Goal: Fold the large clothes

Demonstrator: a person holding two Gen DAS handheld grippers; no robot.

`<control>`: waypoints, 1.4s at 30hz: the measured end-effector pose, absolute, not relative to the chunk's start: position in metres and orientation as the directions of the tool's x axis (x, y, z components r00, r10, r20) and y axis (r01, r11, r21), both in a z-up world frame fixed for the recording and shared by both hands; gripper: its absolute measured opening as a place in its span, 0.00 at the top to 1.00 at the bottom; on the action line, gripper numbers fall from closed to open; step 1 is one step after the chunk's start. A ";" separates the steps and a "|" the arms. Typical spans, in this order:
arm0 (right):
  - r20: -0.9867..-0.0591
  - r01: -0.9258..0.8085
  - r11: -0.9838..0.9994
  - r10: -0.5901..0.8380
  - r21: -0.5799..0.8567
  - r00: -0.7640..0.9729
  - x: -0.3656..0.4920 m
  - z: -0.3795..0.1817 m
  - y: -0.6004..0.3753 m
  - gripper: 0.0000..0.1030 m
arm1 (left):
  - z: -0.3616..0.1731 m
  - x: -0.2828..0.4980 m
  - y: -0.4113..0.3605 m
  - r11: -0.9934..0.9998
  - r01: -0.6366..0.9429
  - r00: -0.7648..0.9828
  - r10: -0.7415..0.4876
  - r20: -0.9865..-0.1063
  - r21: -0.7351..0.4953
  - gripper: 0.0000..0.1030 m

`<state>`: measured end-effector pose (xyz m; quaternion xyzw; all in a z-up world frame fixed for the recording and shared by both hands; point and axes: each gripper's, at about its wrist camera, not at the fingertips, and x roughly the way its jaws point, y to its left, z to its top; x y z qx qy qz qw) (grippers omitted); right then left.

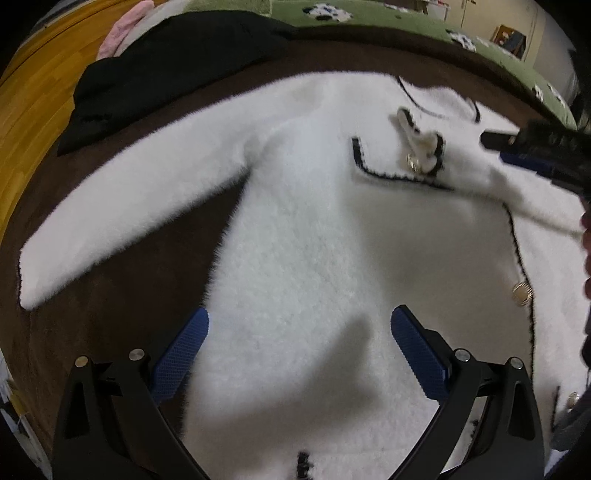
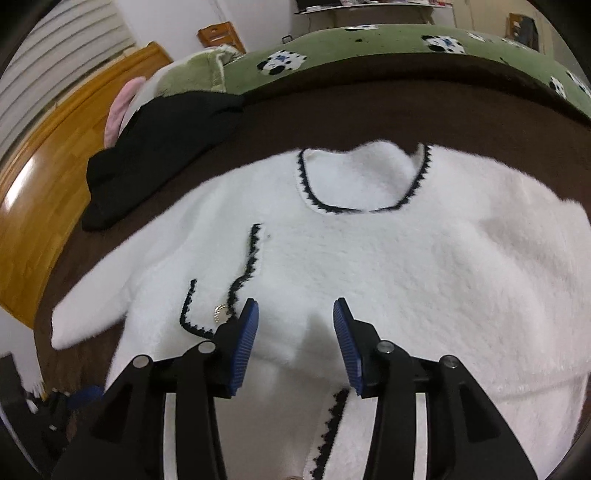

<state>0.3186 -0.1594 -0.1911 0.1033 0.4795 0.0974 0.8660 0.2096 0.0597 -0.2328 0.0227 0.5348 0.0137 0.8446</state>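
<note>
A fluffy white cardigan (image 1: 314, 229) with black trim and gold buttons lies face up on a brown blanket (image 1: 122, 295). Its left sleeve (image 1: 122, 206) stretches out flat to the left. My left gripper (image 1: 299, 332) is open and empty, hovering over the cardigan's lower body. In the right wrist view the cardigan (image 2: 388, 258) shows its black-edged neckline (image 2: 351, 206). My right gripper (image 2: 295, 317) is open and empty just above the chest, beside a trimmed pocket flap (image 2: 221, 310). The right gripper also shows at the right edge of the left wrist view (image 1: 509, 147), over the cardigan's right side.
A black garment (image 1: 166, 77) lies bunched at the blanket's far left, with a pink item (image 1: 122, 33) behind it. A green panda-print cover (image 2: 369, 51) runs along the far side. Orange wood flooring (image 2: 48, 162) lies to the left.
</note>
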 end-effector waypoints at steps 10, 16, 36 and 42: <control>-0.792 -0.165 0.962 0.273 0.218 0.546 0.322 -0.169 -0.101 0.43 | -0.184 0.208 0.128 0.993 -0.119 0.464 0.056 -0.884 0.001 0.06; -0.773 -0.210 0.955 0.292 0.209 0.563 0.335 -0.156 -0.064 0.34 | -0.180 0.196 0.211 0.957 -0.286 0.492 0.095 -0.865 -0.057 0.06; -0.828 -0.255 0.959 0.243 0.126 0.505 0.378 -0.207 0.012 0.28 | -0.263 0.182 0.373 0.748 -0.557 0.568 0.026 -0.822 -0.361 0.38; -0.830 -0.236 0.967 0.206 0.093 0.519 0.392 -0.217 0.020 0.13 | -0.267 0.193 0.385 0.753 -0.535 0.624 0.047 -0.780 -0.383 0.65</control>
